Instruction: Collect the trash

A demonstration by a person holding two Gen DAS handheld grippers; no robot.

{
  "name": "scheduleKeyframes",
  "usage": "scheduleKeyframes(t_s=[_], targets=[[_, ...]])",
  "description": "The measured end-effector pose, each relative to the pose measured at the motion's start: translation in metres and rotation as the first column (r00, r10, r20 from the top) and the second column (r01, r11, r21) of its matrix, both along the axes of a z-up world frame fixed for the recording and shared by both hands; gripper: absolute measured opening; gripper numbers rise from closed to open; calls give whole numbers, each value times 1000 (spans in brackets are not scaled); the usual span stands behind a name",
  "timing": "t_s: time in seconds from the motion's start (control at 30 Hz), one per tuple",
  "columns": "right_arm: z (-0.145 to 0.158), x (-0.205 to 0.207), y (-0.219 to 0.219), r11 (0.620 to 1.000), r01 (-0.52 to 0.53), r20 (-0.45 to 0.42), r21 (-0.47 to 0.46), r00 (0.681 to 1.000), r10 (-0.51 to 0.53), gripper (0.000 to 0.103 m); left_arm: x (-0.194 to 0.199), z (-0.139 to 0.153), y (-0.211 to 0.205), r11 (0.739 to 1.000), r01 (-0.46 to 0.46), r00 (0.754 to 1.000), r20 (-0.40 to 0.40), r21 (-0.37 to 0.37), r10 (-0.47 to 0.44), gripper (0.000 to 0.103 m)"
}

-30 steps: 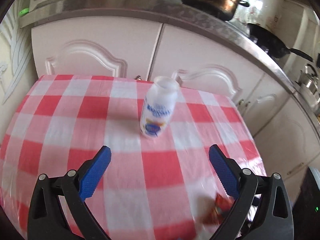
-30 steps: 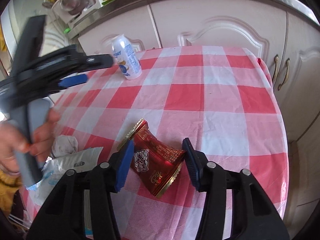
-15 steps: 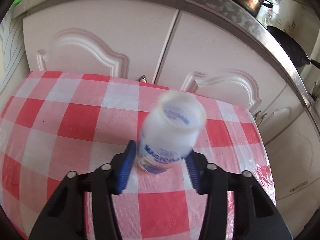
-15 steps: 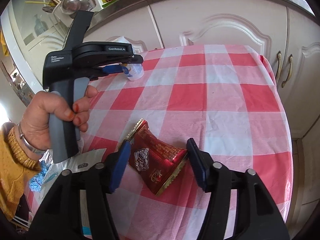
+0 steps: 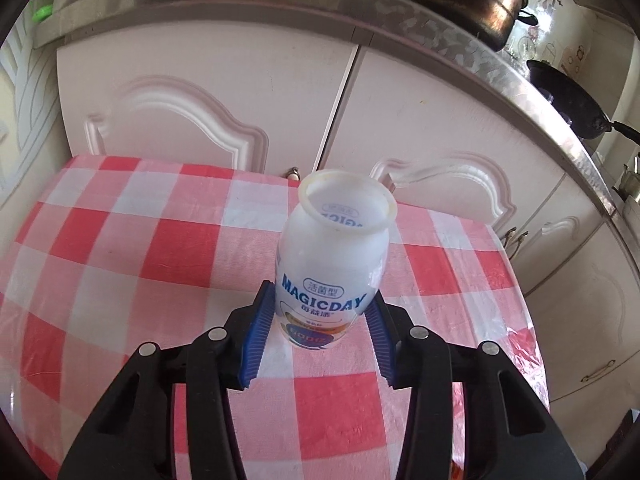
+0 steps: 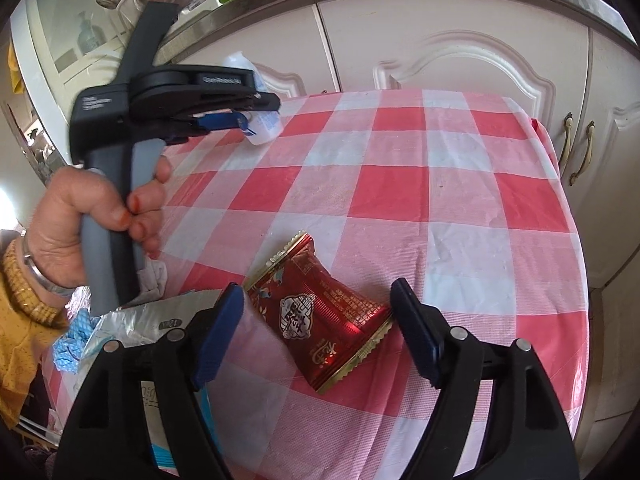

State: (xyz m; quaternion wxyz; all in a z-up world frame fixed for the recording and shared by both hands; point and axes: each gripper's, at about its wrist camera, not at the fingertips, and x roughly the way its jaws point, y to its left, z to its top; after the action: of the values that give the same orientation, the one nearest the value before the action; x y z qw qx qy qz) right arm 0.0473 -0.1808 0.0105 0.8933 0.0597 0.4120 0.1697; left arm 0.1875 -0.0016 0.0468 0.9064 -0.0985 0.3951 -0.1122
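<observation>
A: Bottle (image 5: 334,264) first. It stands upright on the checked bench (image 5: 132,248), far side near the cupboard doors, and the left tool (image 5: 320,322) has its blue pads pressed on the lower label, one each side. The mouth is open, no cap.

B: So what worries you there?

A: The grip sits low on a tall, light body. I judge that a quick lift or a tilt could let the top swing and the bottle pivot out of the pads. The plastic looks thin too, so a hard squeeze may dent it, and any dregs could spill from the open mouth.

B: And the right tool (image 6: 318,324)?

A: Its jaws are opening, and they touch nothing. The red wrapper (image 6: 320,312) lies flat on the bench between them, apart from both pads.

B: Risk?

A: Flat foil gives little to bite. Pads closing above it may miss, or push it along the slick cloth. The silver packet (image 6: 132,326) lies just beside the left pad, so a sloppy close could catch that instead.
</observation>
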Motion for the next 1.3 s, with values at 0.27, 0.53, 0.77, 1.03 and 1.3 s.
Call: scheduleKeyframes(t_s=[0.27, 0.53, 0.77, 1.03, 1.3], targets=[[0, -8, 14, 989, -43, 2, -139, 999, 43, 77, -43, 28, 12, 1000, 29, 999, 44, 9, -30, 47], [-1, -17, 13, 978, -14, 18, -207, 1000, 18, 62, -97, 39, 29, 999, 52, 998, 34, -1, -52, 47], [-3, -21, 17, 967, -2, 25, -255, 1000, 8, 61, -149, 41, 45, 998, 65, 997, 32, -17, -64, 47], [-2, -23, 14, 971, 22, 33, -237, 999, -14, 52, -196, 34, 65, 997, 59, 998, 10, -42, -59, 47], [5, -26, -1, 984, 79, 57, -159, 996, -71, 39, -225, 23, 86, 998, 31, 999, -18, -63, -32, 47]])
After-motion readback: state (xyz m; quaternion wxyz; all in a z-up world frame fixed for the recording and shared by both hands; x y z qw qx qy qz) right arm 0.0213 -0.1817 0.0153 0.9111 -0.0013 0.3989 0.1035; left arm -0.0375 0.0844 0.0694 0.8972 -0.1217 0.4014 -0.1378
